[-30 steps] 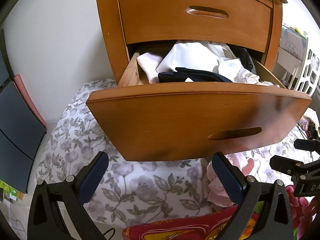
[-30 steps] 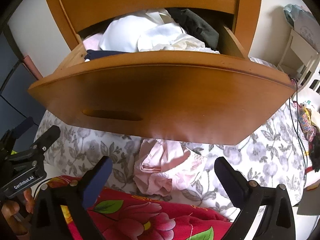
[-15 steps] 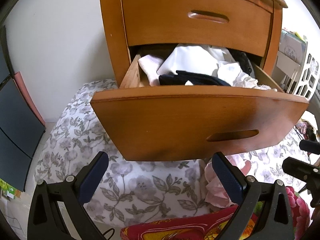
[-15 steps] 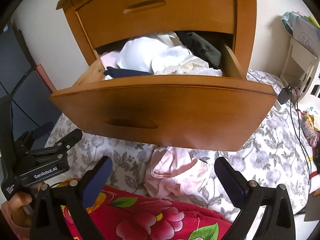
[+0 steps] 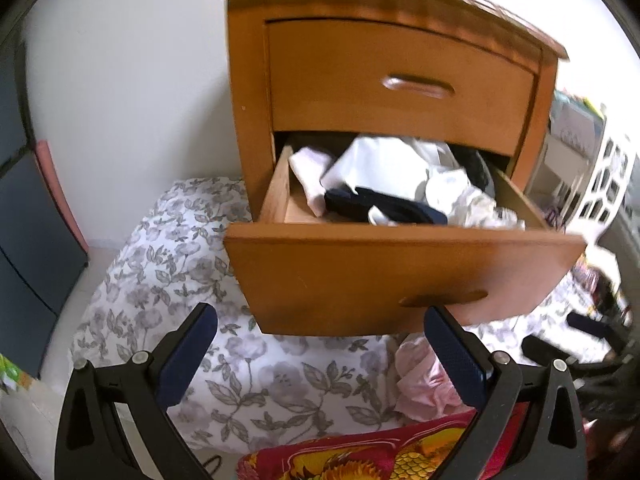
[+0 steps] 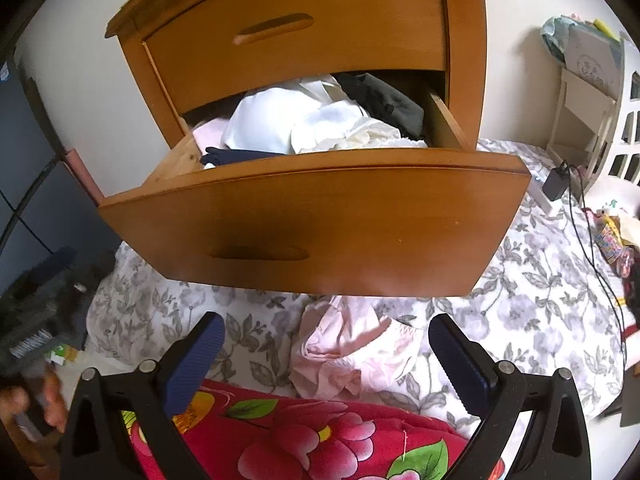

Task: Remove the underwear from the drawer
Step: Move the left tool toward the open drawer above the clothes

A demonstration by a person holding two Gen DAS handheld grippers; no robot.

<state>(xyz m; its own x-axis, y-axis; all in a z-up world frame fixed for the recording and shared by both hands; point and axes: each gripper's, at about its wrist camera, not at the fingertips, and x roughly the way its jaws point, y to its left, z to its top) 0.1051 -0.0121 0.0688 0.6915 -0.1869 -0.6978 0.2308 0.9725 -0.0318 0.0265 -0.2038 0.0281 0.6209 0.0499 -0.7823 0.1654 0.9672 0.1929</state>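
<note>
Underwear [image 5: 400, 184] still fills the open drawer [image 5: 400, 276], now farther off as the left gripper [image 5: 320, 354] and right gripper [image 6: 326, 364], both wide open and empty, have drawn back.

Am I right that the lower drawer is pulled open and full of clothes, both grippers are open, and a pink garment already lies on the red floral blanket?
Not quite. The pink garment lies on the grey-flowered white sheet, beyond the red floral blanket, as the right wrist view shows. The lower drawer is open and full of clothes, and the left gripper and right gripper are open.
</note>
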